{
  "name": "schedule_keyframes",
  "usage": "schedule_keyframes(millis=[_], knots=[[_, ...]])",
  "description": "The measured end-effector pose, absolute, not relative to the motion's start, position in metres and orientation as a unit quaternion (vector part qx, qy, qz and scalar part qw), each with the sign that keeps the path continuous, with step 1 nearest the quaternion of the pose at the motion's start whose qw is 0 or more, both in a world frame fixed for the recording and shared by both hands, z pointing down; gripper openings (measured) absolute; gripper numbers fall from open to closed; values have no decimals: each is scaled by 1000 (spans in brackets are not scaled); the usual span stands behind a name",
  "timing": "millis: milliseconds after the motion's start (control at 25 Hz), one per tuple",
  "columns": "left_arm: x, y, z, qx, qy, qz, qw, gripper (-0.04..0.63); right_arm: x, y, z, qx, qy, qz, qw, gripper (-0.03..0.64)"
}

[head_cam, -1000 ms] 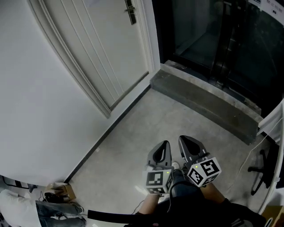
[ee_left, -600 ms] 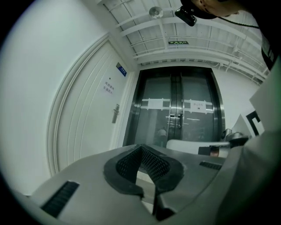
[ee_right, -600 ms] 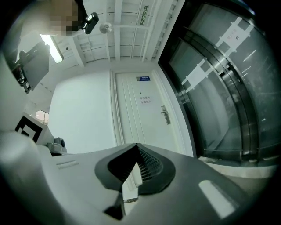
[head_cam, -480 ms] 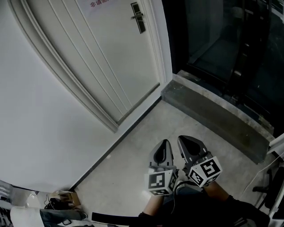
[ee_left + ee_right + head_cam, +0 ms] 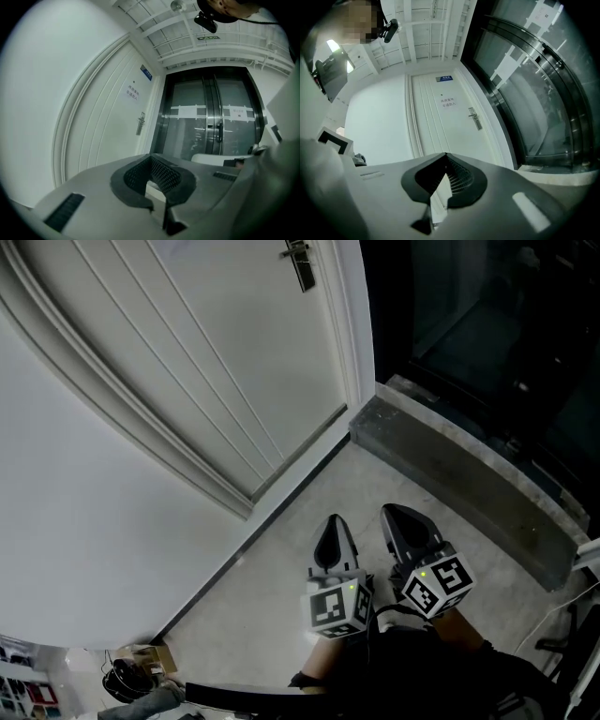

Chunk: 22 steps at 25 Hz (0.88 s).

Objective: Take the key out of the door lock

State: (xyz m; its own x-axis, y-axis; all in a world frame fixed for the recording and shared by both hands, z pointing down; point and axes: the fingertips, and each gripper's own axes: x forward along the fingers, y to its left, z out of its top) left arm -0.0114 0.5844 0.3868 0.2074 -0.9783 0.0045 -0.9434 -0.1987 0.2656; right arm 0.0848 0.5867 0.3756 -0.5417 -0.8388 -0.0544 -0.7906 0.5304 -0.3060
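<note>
A white panelled door [image 5: 244, 352] stands ahead, with a dark metal handle and lock plate [image 5: 301, 265] at the head view's top edge. The same handle and plate appear small in the left gripper view [image 5: 140, 123] and in the right gripper view [image 5: 475, 118]. The key is too small to make out in any view. My left gripper [image 5: 330, 532] and right gripper [image 5: 401, 521] hang side by side low over the concrete floor, far from the door. Both are shut with nothing between the jaws, as the left gripper [image 5: 157, 186] and right gripper [image 5: 439, 187] show up close.
A grey stone step [image 5: 450, 470] runs along dark glass doors [image 5: 487, 334] to the right of the door. A white wall [image 5: 84, 521] fills the left. Clutter lies on the floor at lower left [image 5: 131, 679]. Paper notices hang on the door [image 5: 448, 102].
The head view has shifted, so the door and its handle sit higher and nearer the top edge. Both grippers stay together, shut, in much the same place.
</note>
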Motion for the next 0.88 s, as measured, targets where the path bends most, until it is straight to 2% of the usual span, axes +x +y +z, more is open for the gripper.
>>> schedule_keyframes(millis=[320,480,640,880], knots=[[-26,451,336,845,-522,-99,60,0,55,441,345,-481,862,-97,124,2],[-38,408,325,870,-469,-145,41,0,28,393,346,-488,860,-89,119,2],[-40,370,337,868,-473,-139,56,0,27,358,348,-509,849,-82,118,2],[-27,294,328,868,-453,-188,79,0,42,282,350,-508,849,-86,118,2]])
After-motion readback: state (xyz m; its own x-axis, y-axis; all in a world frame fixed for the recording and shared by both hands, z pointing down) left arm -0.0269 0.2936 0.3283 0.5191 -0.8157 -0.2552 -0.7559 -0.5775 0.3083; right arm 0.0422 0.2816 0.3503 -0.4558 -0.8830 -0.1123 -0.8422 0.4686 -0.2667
